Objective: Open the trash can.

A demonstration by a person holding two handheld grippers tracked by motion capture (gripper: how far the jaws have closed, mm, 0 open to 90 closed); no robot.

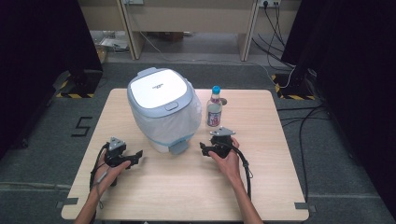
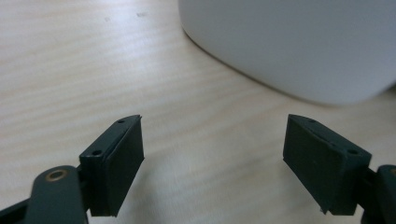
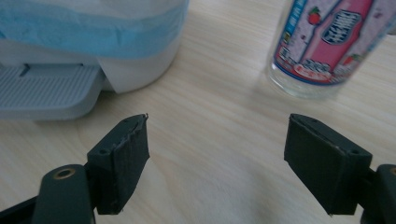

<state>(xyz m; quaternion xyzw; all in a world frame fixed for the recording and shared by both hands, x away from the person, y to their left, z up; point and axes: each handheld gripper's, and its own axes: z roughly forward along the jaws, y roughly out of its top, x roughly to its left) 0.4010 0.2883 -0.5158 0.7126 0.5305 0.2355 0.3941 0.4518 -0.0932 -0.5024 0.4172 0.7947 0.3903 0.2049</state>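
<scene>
A small white bin [image 1: 162, 112] with a shut blue-grey lid [image 1: 159, 88], a white liner and a grey foot pedal [image 1: 179, 148] stands at the table's middle. Just right of it stands a clear bottle [image 1: 214, 109] with a blue cap and a pink label. My left gripper [image 1: 137, 155] rests low at the bin's front left, open, jaws toward the bin with nothing between them. In the left gripper view [image 2: 212, 140] the bin's white wall [image 2: 289, 42] is close ahead. My right gripper [image 1: 204, 149] is open and empty [image 3: 217, 140], facing the pedal [image 3: 46, 91] and the bottle [image 3: 327, 42].
The light wooden table [image 1: 187, 191] has bare board in front of both hands and at the far right. A cable trails from each gripper toward the front edge. Grey floor, dark curtains and floor cables surround the table.
</scene>
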